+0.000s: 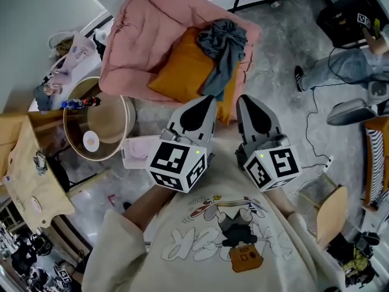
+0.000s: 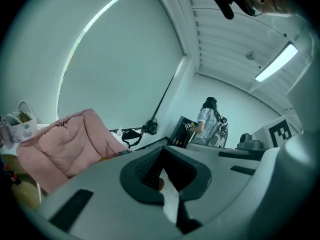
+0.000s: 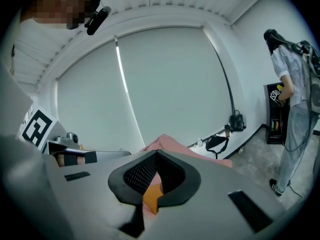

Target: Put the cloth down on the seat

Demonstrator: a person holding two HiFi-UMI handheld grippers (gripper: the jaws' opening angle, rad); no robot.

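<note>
The grey-blue cloth (image 1: 222, 44) lies crumpled on an orange cushion (image 1: 179, 72), which rests on the pink padded seat (image 1: 152, 23). One end of the cloth hangs down over the cushion's front. Both grippers are held close to the person's chest, apart from the cloth and on the near side of the seat. My left gripper (image 1: 205, 102) is shut with nothing in it. My right gripper (image 1: 245, 102) is also shut and empty. The left gripper view shows the closed jaws (image 2: 162, 154) and the pink seat (image 2: 65, 144) beyond them. In the right gripper view, the shut jaws (image 3: 156, 155) point over the seat (image 3: 172, 145).
A round wooden side table (image 1: 118, 123) and a white box (image 1: 137, 151) stand left of the seat. A person in jeans (image 1: 346, 66) stands at the right by a black case (image 1: 352, 14). A cable (image 1: 310, 132) runs across the grey floor, with a wooden chair (image 1: 331, 215) at the near right.
</note>
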